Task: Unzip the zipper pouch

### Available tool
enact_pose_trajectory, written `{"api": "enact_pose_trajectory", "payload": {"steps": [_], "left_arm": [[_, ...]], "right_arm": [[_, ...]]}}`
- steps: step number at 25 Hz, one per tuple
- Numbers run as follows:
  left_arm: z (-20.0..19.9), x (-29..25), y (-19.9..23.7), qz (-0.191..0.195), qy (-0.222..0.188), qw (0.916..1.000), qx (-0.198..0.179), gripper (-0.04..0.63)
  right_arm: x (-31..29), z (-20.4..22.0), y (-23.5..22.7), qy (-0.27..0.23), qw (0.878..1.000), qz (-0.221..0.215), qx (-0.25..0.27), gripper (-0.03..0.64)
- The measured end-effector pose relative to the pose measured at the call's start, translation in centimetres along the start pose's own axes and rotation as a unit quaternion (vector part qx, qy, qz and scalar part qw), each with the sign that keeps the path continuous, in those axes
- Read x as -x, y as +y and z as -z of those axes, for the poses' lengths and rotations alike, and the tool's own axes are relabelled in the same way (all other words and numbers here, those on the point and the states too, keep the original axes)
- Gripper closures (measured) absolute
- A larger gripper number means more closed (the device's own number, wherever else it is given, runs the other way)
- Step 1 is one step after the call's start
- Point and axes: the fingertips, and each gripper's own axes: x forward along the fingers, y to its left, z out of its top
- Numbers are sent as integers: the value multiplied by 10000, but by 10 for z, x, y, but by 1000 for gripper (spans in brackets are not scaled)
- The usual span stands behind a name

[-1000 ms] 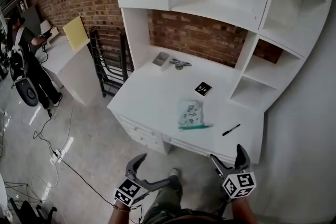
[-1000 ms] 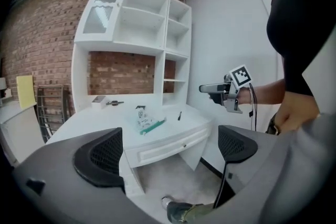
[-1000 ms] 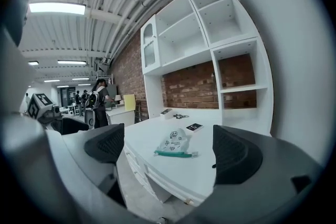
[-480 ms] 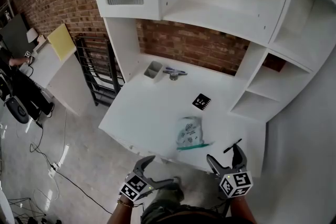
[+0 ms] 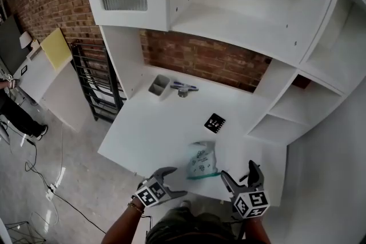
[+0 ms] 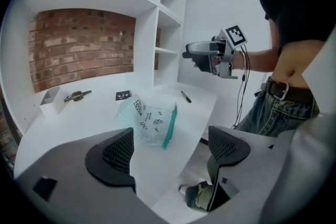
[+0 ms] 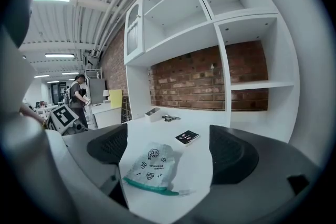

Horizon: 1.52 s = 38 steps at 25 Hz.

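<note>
Count: two tongs, left tongs [image 5: 176, 183] and right tongs [image 5: 238, 172], both released and empty at the near edge of the desk [image 5: 154, 134], jaws just narrowing slightly. One zipper pouch [image 5: 203, 162] lies on the desk at 12 o'clock between them: whitish, crinkled, teal zip along its near edge, black doodles and print too small to read. Beyond: one pen [image 6: 185, 96] at its 3 o'clock, one black marker card [image 5: 215, 122] at 1 o'clock, one grey tray [image 5: 159, 85] at 11 o'clock.

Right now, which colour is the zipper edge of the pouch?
The zipper edge of the pouch is teal green; the right gripper view shows it best.
</note>
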Motion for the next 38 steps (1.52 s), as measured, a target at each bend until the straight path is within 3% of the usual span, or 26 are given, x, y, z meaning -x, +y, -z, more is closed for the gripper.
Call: {"api": "enact_pose_trajectory", "payload": {"steps": [5,11,14,17,21,27,33,35,38], "left_arm": [[8,-28,9,314,443,9971,-539,183],[23,-49,10,712,855,9907,-778,254],[35,-59,19,780,1123,9847,-1080,301],[49,-67,24,927,1439,9791,-1102,310],[50,-72,27,1134,1542,9747,-1152,311],[57,-83,25,1349,1877,9599,-1585,356],[53,-87,23,1235,1722,9654,-1523,438],[51,-90,20,1235,1662,9706,-1229,551],[45,-91,5,1451,1556,9749,-657,563]], "right_arm": [[-4,4,-7,127,9999,17,-13,141],[-11,2,-12,168,9999,-21,16,153],[-19,7,-19,265,9996,-41,42,167],[-24,5,-29,312,9994,-44,105,172],[-36,0,-42,311,9994,-24,177,189],[-45,1,-46,431,9987,-117,244,192],[-54,0,-42,489,9978,-263,353,193],[-55,1,-39,512,9975,-311,380,193],[-55,4,-35,568,9969,-357,417,195]]}}
